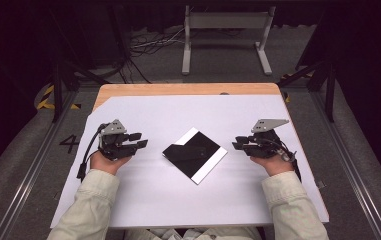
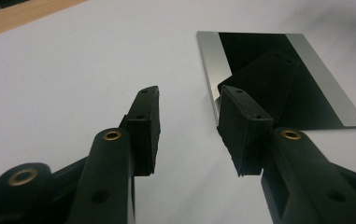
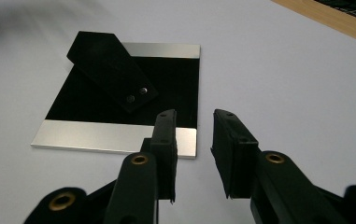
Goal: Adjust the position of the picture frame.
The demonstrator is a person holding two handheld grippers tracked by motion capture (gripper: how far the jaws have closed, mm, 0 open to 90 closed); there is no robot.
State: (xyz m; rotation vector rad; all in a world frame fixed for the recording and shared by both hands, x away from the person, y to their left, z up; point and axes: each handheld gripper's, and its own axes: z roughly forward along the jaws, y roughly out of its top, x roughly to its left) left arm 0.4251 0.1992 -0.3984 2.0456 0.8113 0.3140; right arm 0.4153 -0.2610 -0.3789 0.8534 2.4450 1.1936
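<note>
Table (image 1: 143, 210), white-topped. Black plate (image 1: 194, 154) with silver end strips lies flat at centre, turned diamond-wise; small black strap (image 3: 111, 70) on top of it. Left claw (image 1: 139, 140) at plate's 9 o'clock, jaws apart, empty. Right claw (image 1: 238, 142) at 3 o'clock, jaws apart, empty.

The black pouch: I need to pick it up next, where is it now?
The black pouch lies on the black plate with silver edges, mid-table in the high view on the white sheet, between the left gripper and the right gripper.

Numeral "4" on the floor (image 1: 69, 143)
</note>
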